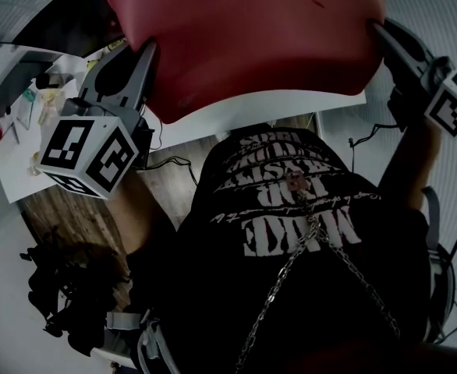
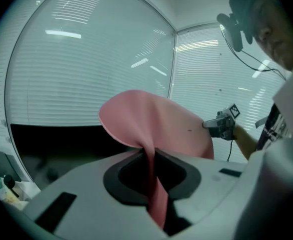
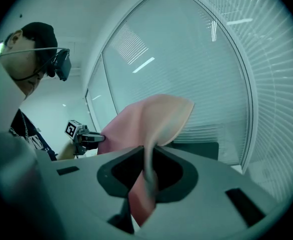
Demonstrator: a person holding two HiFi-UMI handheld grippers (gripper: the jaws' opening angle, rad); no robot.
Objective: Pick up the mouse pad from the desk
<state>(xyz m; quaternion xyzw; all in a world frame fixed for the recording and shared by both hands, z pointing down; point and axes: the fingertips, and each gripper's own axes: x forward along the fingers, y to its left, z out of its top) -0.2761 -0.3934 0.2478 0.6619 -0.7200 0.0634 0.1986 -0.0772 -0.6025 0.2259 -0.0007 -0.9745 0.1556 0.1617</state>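
The pink-red mouse pad (image 1: 252, 37) hangs in the air close under the head camera, stretched between both grippers and sagging in the middle. My left gripper (image 1: 147, 61) is shut on its left edge, and the left gripper view shows the pad (image 2: 156, 129) pinched between the jaws. On the right edge, my right gripper (image 1: 378, 33) is shut too; in the right gripper view the pad (image 3: 151, 119) runs down through its jaws. Each gripper view shows the other gripper at the pad's far end: the right gripper (image 2: 206, 125) and the left gripper (image 3: 102, 138).
Below the pad lies the white desk (image 1: 236, 111) with a cluttered part at the left (image 1: 26, 107). The person's black printed shirt (image 1: 291, 201) and a neck chain fill the lower middle. Cables run over the wooden floor (image 1: 166, 174). Window blinds (image 2: 86, 59) stand behind.
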